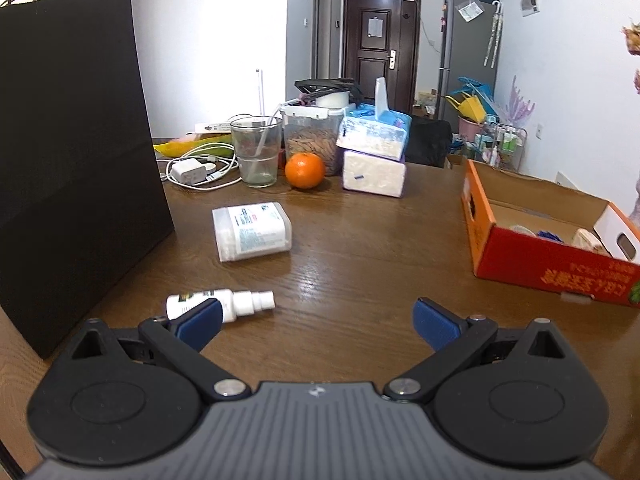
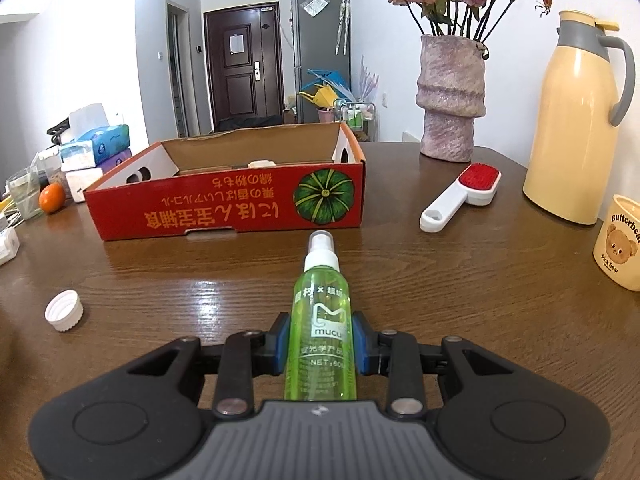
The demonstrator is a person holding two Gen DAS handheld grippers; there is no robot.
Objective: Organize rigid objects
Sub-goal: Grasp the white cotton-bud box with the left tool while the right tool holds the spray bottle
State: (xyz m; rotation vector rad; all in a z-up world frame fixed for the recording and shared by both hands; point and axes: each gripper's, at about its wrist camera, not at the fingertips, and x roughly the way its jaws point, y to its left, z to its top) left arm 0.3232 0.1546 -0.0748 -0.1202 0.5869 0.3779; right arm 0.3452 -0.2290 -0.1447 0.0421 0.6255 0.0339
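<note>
On the dark wood-grain worktop (image 2: 480,280) closest to my right camera lies a white ribbed cap (image 2: 64,310), off to the left, and past the nozzle of my bottle stands the red cardboard box (image 2: 224,208) with the pumpkin print (its lettering reads upside down from here). A white-handled red brush (image 2: 460,194) lies to the right of the box, a cream thermos jug (image 2: 572,120) and a bear-printed mug (image 2: 618,242) sit further right, and a mauve vase (image 2: 450,96) of dried roses stands behind the brush. Far back I see a dark door (image 2: 240,68) and a grey fridge (image 2: 320,40).

My left camera shows a small white spray bottle (image 1: 220,304) lying on its side just beyond the left pad, then a white labelled container (image 1: 252,230) also on its side, with a black paper bag (image 1: 76,152) standing at left. Further off are a glass (image 1: 258,150), an orange (image 1: 305,171) and stacked tissue packs (image 1: 374,156).

My right claw (image 2: 320,344) is pinching a green spray bottle (image 2: 320,320), pads pressed on both flanks, nozzle pointing at the box. My left claw (image 1: 316,320) is spread wide and holds nothing.
</note>
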